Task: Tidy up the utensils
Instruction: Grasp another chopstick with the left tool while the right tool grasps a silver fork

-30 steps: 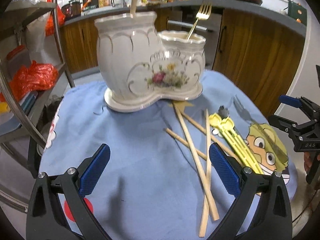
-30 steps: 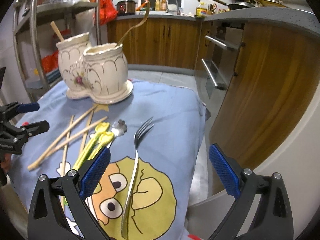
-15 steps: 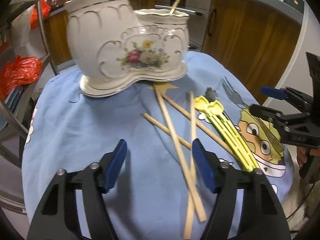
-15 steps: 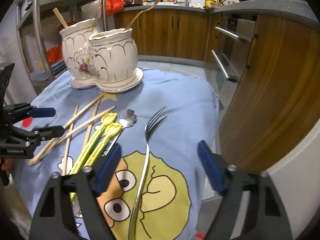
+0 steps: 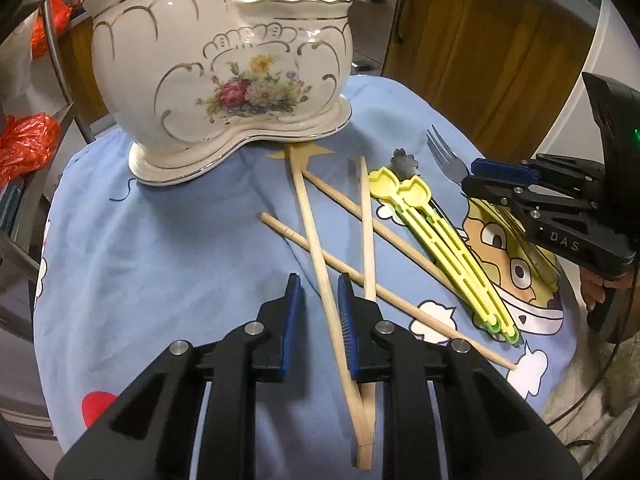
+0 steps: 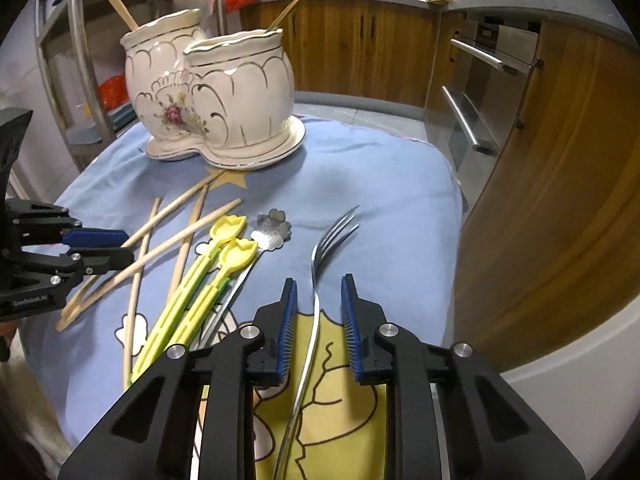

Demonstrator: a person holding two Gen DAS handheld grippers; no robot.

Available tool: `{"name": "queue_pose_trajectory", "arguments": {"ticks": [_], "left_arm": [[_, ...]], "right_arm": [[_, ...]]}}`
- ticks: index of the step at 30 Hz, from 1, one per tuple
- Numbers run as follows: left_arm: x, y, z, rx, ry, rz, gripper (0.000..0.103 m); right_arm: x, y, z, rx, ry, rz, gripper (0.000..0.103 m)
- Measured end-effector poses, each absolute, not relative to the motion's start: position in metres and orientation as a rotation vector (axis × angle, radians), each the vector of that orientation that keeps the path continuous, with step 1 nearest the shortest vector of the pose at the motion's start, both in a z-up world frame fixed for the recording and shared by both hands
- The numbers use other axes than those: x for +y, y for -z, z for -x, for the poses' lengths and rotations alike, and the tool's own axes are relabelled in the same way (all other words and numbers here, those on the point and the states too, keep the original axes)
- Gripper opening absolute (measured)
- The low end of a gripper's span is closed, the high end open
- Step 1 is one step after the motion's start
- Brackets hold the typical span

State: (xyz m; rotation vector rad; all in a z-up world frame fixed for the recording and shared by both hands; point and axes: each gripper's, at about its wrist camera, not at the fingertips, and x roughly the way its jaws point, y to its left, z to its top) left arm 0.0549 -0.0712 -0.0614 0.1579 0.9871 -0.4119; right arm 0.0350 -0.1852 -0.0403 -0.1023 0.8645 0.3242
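A white floral ceramic holder (image 5: 224,80) (image 6: 216,108) with two pots stands at the back of the blue cloth (image 5: 160,260); it holds a fork and a wooden stick. Several wooden chopsticks (image 5: 308,216) lie crossed in front of it. My left gripper (image 5: 319,300) (image 6: 127,246) is low over them, its jaws closing with one chopstick between the pads and a gap still on the left side. A steel fork (image 6: 320,248) (image 5: 444,156) lies on the cartoon print. My right gripper (image 6: 319,300) (image 5: 472,176) straddles its handle, jaws closing, pads clear of it.
Two yellow plastic utensils (image 5: 440,232) (image 6: 200,292) and a flower-shaped steel spoon (image 6: 272,232) lie between chopsticks and fork. A metal rack (image 6: 76,60) with orange bags (image 5: 24,144) stands left. Wooden cabinets and an oven (image 6: 476,92) lie right, past the table's edge.
Both grippers' jaws have narrowed from wide to a small gap. Both have dropped closer to the cloth, the left around a chopstick, the right around the fork's handle.
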Motion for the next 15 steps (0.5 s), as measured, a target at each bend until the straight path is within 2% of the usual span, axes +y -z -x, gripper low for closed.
{"name": "queue_pose_trajectory", "arguments": {"ticks": [4,6,7,9,11,15], "left_arm": [[-0.079,0.062,-0.067,1.001,0.407,-0.175,0.019],[-0.082,0.061,-0.072,1.007,0.407,-0.181,0.019],[-0.083,0.061,-0.074,1.010,0.406,-0.180,0.018],[-0.084,0.061,-0.077,1.011,0.402,-0.182,0.009],[-0.082,0.061,-0.080,1.016,0.407,-0.169,0.008],[-0.079,0.062,-0.080,1.008,0.403,-0.163,0.006]], "right_arm": [[-0.182,0.043,-0.041,0.880,-0.322,0.115,0.022],[-0.181,0.044,-0.043,0.885,-0.323,0.120,0.017],[-0.181,0.044,-0.045,0.889,-0.326,0.121,0.016],[-0.181,0.045,-0.047,0.896,-0.336,0.112,0.010],[-0.182,0.045,-0.048,0.897,-0.347,0.100,0.004],[-0.182,0.041,-0.046,0.877,-0.350,0.097,0.004]]}}
